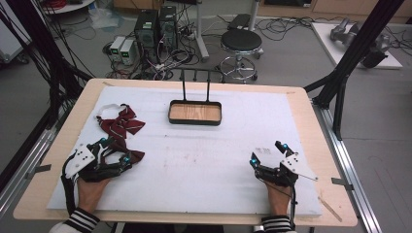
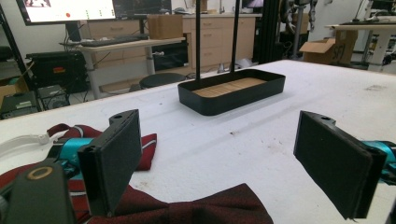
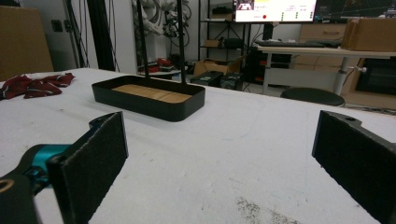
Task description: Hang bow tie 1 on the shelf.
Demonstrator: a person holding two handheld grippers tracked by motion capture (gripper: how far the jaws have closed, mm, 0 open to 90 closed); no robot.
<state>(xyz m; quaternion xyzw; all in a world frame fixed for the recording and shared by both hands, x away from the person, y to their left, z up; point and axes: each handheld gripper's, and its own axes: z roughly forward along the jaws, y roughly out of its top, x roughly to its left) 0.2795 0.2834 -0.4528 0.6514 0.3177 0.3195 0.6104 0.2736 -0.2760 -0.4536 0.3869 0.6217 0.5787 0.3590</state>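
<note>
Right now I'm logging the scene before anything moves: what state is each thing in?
left gripper: open, fingers spread over the bow tie's near end
right gripper: open, holding nothing, over the bare white mat
bow tie: lying flat on the mat, not gripped
black tray: upright, wooden bottom bare
white mat: flat, lightly smudged

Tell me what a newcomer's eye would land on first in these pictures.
The dark red bow tie stands out most, lying on the white pad at the table's left, with the open left gripper right at its near edge. Next comes the black tray with a wooden floor and two upright rods, at the far middle. The right gripper rests open at the near right, holding nothing.
</note>
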